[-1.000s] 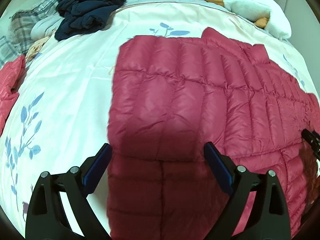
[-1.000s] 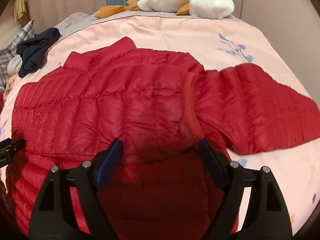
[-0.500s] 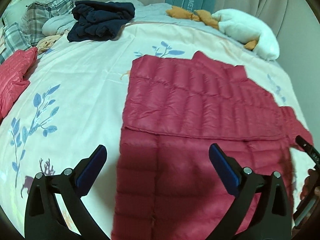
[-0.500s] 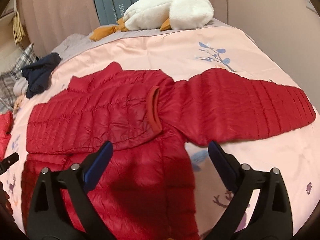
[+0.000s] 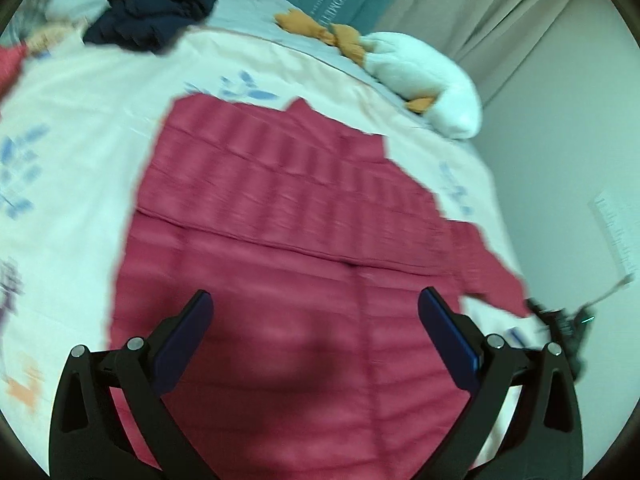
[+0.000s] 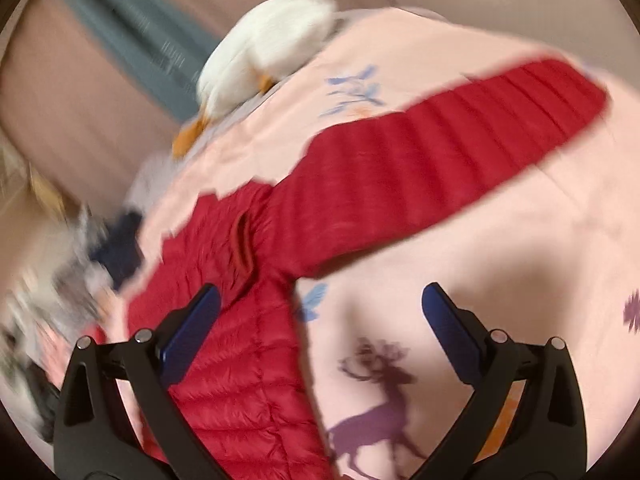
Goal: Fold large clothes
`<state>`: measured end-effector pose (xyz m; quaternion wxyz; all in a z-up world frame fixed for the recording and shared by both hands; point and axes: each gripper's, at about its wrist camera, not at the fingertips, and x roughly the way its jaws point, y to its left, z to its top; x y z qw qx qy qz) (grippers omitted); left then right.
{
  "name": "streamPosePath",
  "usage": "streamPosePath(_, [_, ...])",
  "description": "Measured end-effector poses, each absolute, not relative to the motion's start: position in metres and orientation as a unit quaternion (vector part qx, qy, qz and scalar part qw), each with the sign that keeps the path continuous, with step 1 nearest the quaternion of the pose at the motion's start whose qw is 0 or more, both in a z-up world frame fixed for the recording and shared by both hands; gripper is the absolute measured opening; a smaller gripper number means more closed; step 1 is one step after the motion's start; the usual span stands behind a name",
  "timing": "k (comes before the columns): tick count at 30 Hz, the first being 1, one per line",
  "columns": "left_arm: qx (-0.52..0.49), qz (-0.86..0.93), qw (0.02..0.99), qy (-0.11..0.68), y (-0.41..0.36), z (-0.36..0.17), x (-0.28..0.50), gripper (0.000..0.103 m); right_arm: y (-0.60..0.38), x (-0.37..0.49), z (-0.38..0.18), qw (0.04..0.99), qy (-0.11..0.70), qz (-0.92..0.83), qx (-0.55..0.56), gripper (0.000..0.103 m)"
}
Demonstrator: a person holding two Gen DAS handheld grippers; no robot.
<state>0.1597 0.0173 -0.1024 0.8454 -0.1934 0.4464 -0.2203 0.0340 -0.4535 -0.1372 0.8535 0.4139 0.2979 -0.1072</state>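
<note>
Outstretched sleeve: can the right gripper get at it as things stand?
Probably yes. The right gripper is open and empty, and the outstretched sleeve of the red down jacket lies flat on the bedspread ahead of it, nothing on top. The frame is blurred, so that is only a rough read.

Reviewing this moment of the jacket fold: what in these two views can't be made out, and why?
- Pile of things at the left, right wrist view: motion blur; only a navy garment reads.
- Bottom hem of the red jacket, left wrist view: cut off by the lower edge, behind the left gripper.
- Far sleeve cuff, right wrist view: smeared by blur.
- Dark device at the right edge, left wrist view: blurred, cropped.
- Right gripper: open, holding nothing.
</note>
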Motion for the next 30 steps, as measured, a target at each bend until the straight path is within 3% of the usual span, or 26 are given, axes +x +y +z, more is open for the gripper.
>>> streamPosePath(4, [-0.269,-0.245,0.818,0.446,0.013,-0.113,0.158,0.102,-0.518,0.004,-0.158,0.818,0.246,-0.138,0.501,0.101])
streamPosePath(13, [-0.273,-0.223,0.805,0.478,0.004,-0.13,0.158,0.102,-0.623,-0.001,-0.175,0.779,0.194,-0.213,0.556,0.101])
streamPosePath(16, [-0.274,-0.208,0.808,0.479,0.007,-0.131,0.163,0.102,-0.642,0.009,-0.179,0.766,0.169,-0.236,0.574,0.095])
streamPosePath(18, [-0.276,-0.197,0.812,0.476,0.008,-0.129,0.166,0.102,-0.648,0.018,-0.178,0.766,0.163,-0.242,0.572,0.087])
streamPosePath(21, [-0.277,-0.188,0.816,0.471,0.009,-0.124,0.169,0.102,-0.652,0.033,-0.183,0.765,0.169,-0.264,0.563,0.065])
streamPosePath(23, [-0.276,-0.185,0.816,0.473,0.009,-0.124,0.17,0.102,-0.657,0.036,-0.189,0.763,0.176,-0.278,0.556,0.033])
streamPosePath(25, [-0.275,-0.184,0.814,0.477,0.009,-0.124,0.171,0.102,-0.659,0.038,-0.194,0.76,0.181,-0.289,0.554,0.016])
streamPosePath(26, [-0.274,-0.183,0.813,0.48,0.01,-0.125,0.172,0.102,-0.66,0.037,-0.193,0.761,0.18,-0.29,0.552,0.01])
streamPosePath(30, [-0.28,-0.17,0.807,0.491,0.019,-0.129,0.177,0.102,-0.64,0.045,-0.153,0.814,0.201,-0.307,0.45,0.005])
